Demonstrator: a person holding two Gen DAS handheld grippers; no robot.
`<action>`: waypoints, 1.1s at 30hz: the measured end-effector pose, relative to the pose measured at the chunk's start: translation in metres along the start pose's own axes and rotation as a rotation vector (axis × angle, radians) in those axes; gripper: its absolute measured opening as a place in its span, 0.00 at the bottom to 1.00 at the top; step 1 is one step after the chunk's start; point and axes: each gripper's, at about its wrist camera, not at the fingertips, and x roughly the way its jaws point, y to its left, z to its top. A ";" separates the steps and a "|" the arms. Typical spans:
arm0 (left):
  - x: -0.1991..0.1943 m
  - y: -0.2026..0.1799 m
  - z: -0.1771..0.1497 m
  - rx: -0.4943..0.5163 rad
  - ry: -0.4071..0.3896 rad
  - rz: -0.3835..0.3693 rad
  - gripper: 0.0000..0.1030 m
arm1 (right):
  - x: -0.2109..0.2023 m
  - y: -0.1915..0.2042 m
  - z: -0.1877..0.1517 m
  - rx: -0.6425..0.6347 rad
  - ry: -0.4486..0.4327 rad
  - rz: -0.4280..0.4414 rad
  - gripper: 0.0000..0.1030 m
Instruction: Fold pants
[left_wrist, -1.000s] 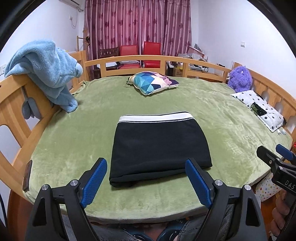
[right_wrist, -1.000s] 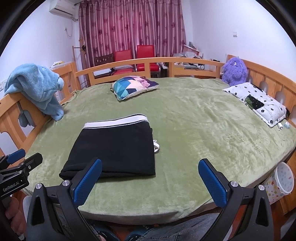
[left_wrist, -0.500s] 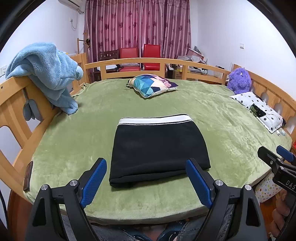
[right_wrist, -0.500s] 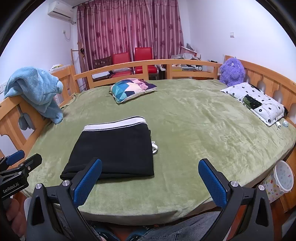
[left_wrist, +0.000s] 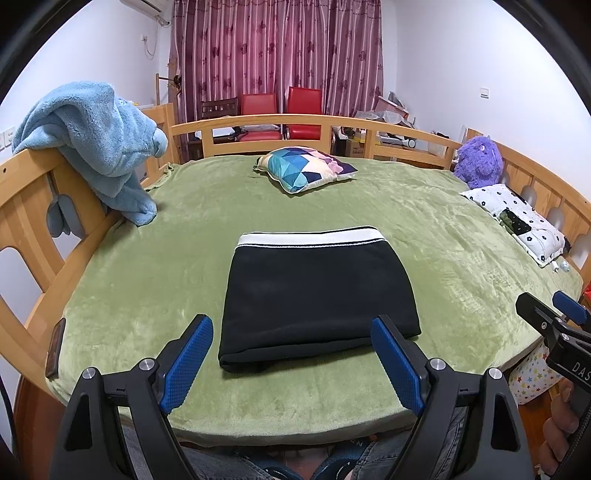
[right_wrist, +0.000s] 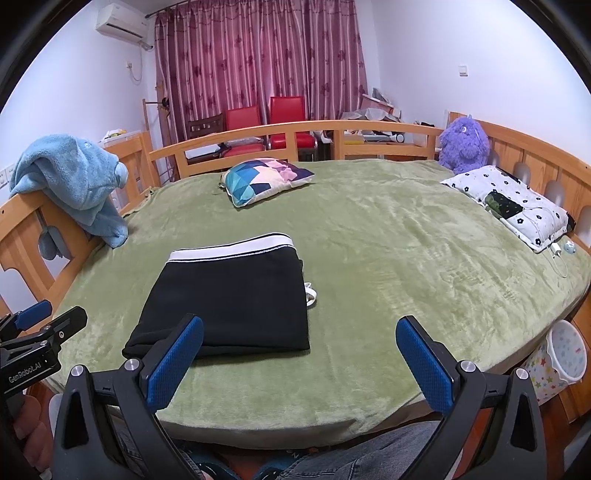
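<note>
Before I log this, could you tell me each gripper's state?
Left gripper: open, holding nothing.
Right gripper: open, holding nothing.

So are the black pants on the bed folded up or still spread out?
Folded. The black pants lie as a compact rectangle on the green bed cover, white waistband along the far edge, no legs extending out.

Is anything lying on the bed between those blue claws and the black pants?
Nothing visible. Only bare green blanket separates the open left gripper and right gripper from the folded black pants. The patterned cushion lies well beyond them.
</note>
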 end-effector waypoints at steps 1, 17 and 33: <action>0.001 0.000 0.000 0.000 0.001 0.000 0.85 | 0.001 0.000 0.000 0.001 0.001 0.001 0.99; 0.001 0.000 0.000 -0.002 -0.001 -0.001 0.85 | 0.000 0.001 0.001 0.002 -0.002 0.003 0.99; -0.002 0.000 0.002 -0.003 -0.004 0.003 0.85 | -0.001 0.011 0.004 0.001 -0.006 0.003 0.99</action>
